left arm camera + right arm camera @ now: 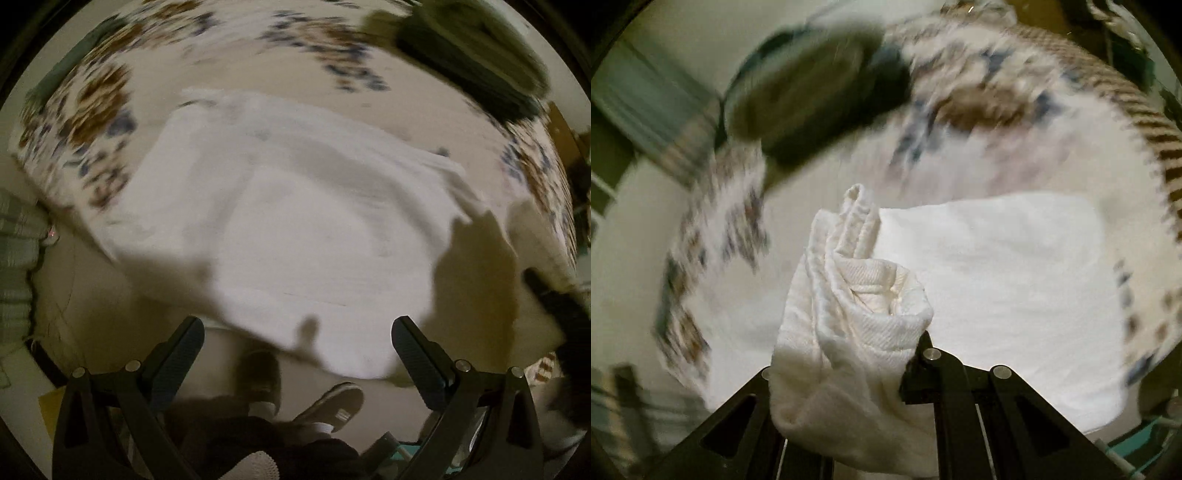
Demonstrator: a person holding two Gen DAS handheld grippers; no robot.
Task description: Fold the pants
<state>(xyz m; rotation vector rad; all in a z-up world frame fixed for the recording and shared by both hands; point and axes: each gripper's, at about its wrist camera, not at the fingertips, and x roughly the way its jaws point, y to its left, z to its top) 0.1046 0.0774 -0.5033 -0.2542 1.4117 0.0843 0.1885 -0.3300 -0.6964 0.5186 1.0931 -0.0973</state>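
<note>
1. Nearest the right wrist camera, the right tongs [849,354] are clamped on a thick bunch of the white pants [997,280]; gathered, ribbed cloth stands up between the jaws and spills over them toward the lens.

2. The left tongs [297,339] hang apart and empty, pointing steeply down, with a wide gap between the two ribbed pads. Below them show the person's shoes [328,406] on the floor.

3. Just beyond the left tongs, the pants lie spread over the bed [406,110], one rounded edge hanging off the near side. The bed wears a sheet with brown and blue flowers; both views are smeared by motion, so seams and hems cannot be read.

4. Farther off, a dark green bundle [476,62] sits near the far corner of the bed, well apart from the pants.

5. My reading: a fold is under way, the right tongs carrying one end across the rest.
   - Keep the grip firm until the carried end lies over its mate.
   - Carry it low and flat, so the layer beneath is not dragged.
   - The free left tongs would do well to pin or smooth the lying part near the fold line.
   - Mind the overhanging edge; a pull toward the person could slide the whole garment off.
</note>
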